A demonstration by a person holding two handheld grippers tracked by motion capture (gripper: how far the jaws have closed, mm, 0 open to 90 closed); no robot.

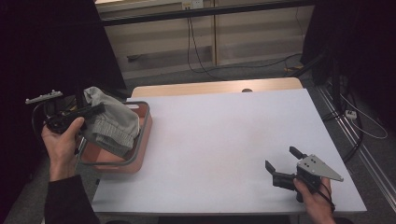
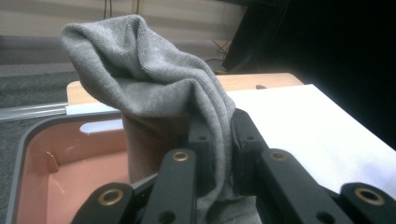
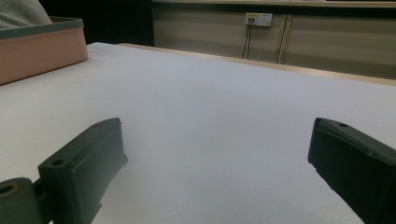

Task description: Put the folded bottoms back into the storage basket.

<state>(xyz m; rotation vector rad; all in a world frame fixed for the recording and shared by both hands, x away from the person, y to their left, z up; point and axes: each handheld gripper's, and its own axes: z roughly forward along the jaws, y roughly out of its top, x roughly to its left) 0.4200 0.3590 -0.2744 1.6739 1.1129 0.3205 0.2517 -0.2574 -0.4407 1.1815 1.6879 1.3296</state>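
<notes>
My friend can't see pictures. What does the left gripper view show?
The left gripper is shut on a bunched grey cloth, held above an open pink bin with a grey rim. To the right lies the white table.

A white table top [image 1: 224, 140] fills the middle of the frame, with a light wooden edge [image 1: 215, 87] along its far side. Beyond it, at the top of the frame, black cables [image 1: 194, 44] hang down a pale panelled wall [image 1: 257, 35] from a socket [image 3: 258, 19]. At right, a white power strip [image 1: 351, 114] lies on the grey floor.
</notes>
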